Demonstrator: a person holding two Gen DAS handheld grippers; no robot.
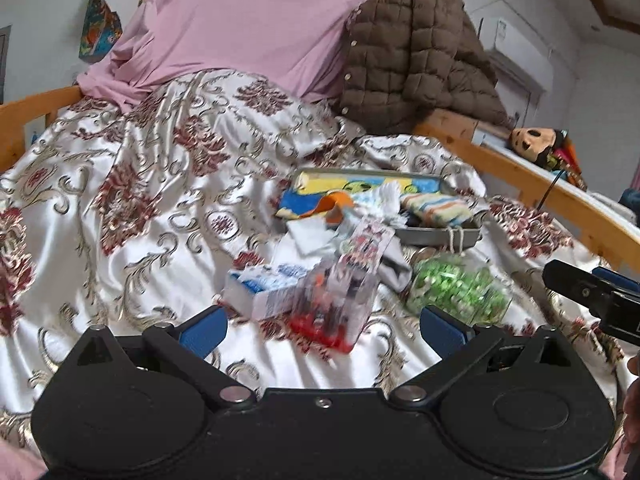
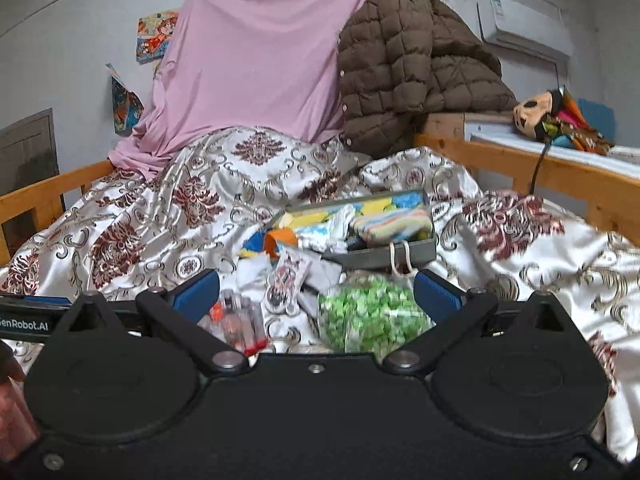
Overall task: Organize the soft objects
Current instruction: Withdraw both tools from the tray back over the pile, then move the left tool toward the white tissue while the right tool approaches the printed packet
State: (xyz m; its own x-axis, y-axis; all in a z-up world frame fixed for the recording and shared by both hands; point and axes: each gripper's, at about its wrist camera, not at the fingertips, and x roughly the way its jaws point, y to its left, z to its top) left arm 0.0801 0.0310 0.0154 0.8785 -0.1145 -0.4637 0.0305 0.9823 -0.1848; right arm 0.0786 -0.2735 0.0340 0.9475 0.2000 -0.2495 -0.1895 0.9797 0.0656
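Observation:
A grey metal tray (image 1: 440,236) (image 2: 384,254) lies on the patterned bedspread and holds a striped folded cloth (image 1: 436,209) (image 2: 392,226), white cloths (image 1: 384,198) and a colourful towel (image 1: 320,194). In front lie a clear plastic pack with red parts (image 1: 332,304) (image 2: 240,324), a white-blue box (image 1: 264,288), a bag of green pieces (image 1: 456,286) (image 2: 372,314) and a grey sock (image 1: 394,270). My left gripper (image 1: 322,326) is open and empty just before the clear pack. My right gripper (image 2: 316,294) is open and empty over the green bag; it shows at the left wrist view's right edge (image 1: 592,292).
A pink sheet (image 1: 248,28) (image 2: 256,64) and a brown quilted jacket (image 1: 416,60) (image 2: 412,64) pile at the bed's head. Wooden rails (image 1: 532,188) (image 2: 568,176) bound the bed. A doll (image 2: 560,120) lies beyond the right rail. The bedspread (image 1: 120,200) is rumpled on the left.

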